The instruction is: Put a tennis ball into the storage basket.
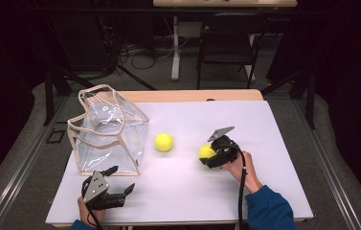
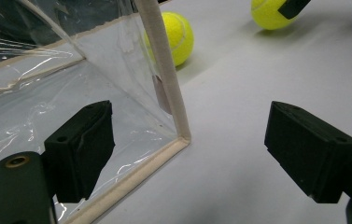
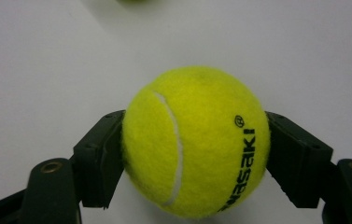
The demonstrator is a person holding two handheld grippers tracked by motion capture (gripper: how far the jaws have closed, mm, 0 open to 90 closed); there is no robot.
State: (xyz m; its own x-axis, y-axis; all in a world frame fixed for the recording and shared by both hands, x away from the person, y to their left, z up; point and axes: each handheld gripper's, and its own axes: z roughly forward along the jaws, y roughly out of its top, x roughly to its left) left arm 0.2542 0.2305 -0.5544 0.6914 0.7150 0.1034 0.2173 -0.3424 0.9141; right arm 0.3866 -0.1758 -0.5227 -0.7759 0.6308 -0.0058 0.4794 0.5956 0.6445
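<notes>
Left gripper sits at the near table edge, jaws wide apart, nothing between them, just beside the clear bag corner. Right gripper has its jaws clamped on 1 tennis ball, right of centre on the table. Second tennis ball lies loose between bag and held ball, touching neither.

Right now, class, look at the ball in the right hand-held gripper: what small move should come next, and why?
Probably lift the tennis ball just clear of the table. The right hand-held gripper has its jaws pressed on both sides of the ball, which still sits low over the white surface, and the clear bag stands open farther left.
</notes>
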